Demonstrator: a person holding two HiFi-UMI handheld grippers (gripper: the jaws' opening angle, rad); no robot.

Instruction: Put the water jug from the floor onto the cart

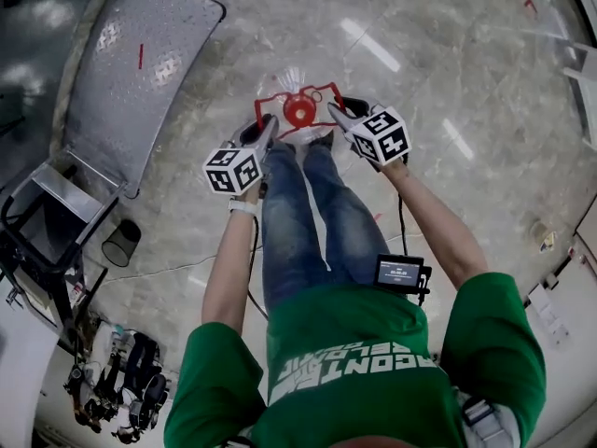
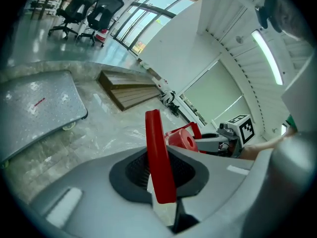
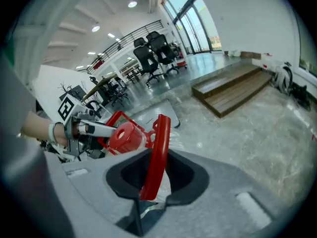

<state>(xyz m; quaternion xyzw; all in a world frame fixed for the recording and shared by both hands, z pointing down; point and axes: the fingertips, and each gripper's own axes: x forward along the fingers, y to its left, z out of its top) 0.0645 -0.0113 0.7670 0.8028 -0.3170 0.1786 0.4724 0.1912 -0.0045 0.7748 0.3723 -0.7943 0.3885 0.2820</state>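
The water jug [image 1: 299, 110] is clear with a red cap and a red carrying handle, and it hangs in front of the person's legs, above the marble floor. My left gripper [image 1: 267, 126] is shut on the left bar of the red handle [image 2: 159, 152]. My right gripper [image 1: 337, 113] is shut on the right bar of that handle [image 3: 155, 152]. The red cap [image 2: 181, 140] sits between the two grippers, and each gripper view shows the other gripper beyond it. Most of the jug's clear body is hidden below the cap. The cart [image 1: 140, 73], a grey flat platform, lies to the upper left.
The cart's black push-handle frame [image 1: 37, 222] rises at the left, with a small mesh bin [image 1: 119, 243] and a heap of bags [image 1: 121, 381] near it. A low wooden step platform [image 3: 233, 90] and office chairs [image 3: 158, 51] stand further off.
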